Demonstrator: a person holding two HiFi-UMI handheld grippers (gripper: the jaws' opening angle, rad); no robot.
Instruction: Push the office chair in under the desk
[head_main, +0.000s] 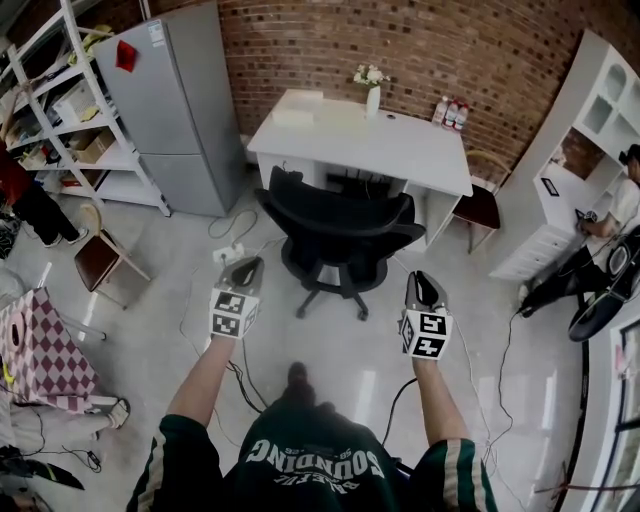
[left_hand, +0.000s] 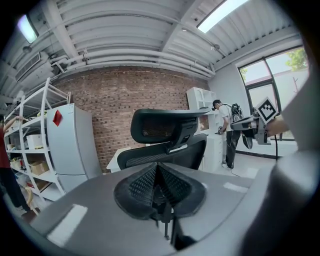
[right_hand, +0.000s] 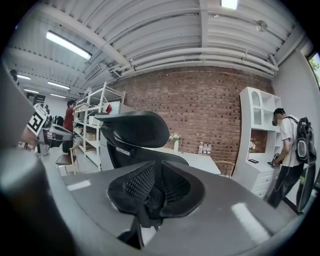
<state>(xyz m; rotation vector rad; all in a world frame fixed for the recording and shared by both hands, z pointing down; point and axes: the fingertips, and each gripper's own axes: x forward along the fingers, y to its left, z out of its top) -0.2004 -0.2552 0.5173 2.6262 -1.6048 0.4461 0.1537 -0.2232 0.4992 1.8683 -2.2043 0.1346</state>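
Office chair (head_main: 340, 235) stood pulled out from desk (head_main: 400, 150), backrest facing person. Left gripper (head_main: 244, 268) clamped tight, right gripper (head_main: 423, 284) closed to sliver. Both empty, short of backrest, likely meant as blunt pushers.

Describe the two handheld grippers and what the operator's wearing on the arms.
Both the left gripper and right gripper are grey tapered wedges, each carrying a white cube with black square markers. The pads on the jaws are black and mesh-textured. A black cable trails from each. The operator wears a dark green shirt with white lettering and white-striped short sleeves.
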